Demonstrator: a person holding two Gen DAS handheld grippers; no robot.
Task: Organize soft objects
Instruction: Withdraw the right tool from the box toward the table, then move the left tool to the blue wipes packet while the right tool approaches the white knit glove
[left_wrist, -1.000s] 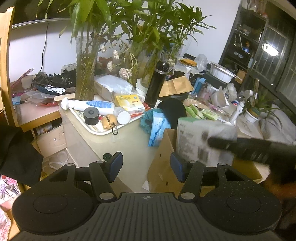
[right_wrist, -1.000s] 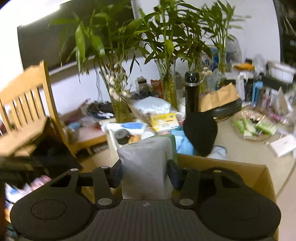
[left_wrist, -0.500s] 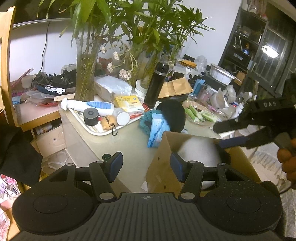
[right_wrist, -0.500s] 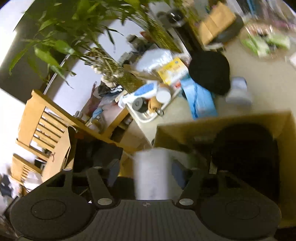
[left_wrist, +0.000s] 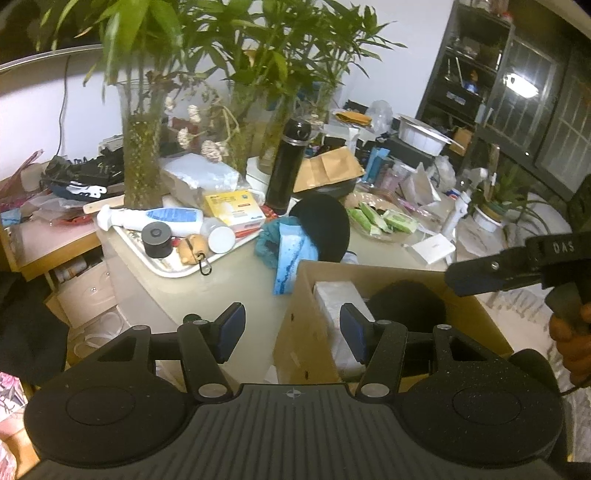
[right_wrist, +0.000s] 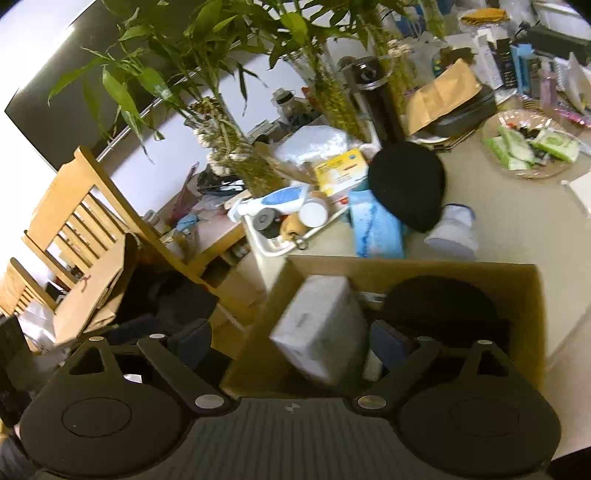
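A cardboard box (right_wrist: 532, 295) stands on the table's near edge. Inside it, a white soft pack (right_wrist: 321, 325) leans at the left and a black soft item (right_wrist: 443, 306) lies at the right. My right gripper (right_wrist: 291, 343) hangs over the box with its jaws opening. The pack sits loose between them, and the left pad is well clear of it. My left gripper (left_wrist: 291, 328) is open and holds nothing, just in front of the box's left corner (left_wrist: 306, 332). A black hat (left_wrist: 325, 225) and a blue cloth (left_wrist: 291, 254) lie behind the box.
A white tray (left_wrist: 173, 266) of bottles, glass vases of bamboo (left_wrist: 142, 155) and a black flask (left_wrist: 288, 166) crowd the back left. A plate of green packets (left_wrist: 384, 221) lies at the back right. A wooden chair (right_wrist: 74, 221) stands left of the table.
My right gripper swung over the box and tipped downward. Its jaws spread and the white pack dropped from them into the box. The left gripper stayed put.
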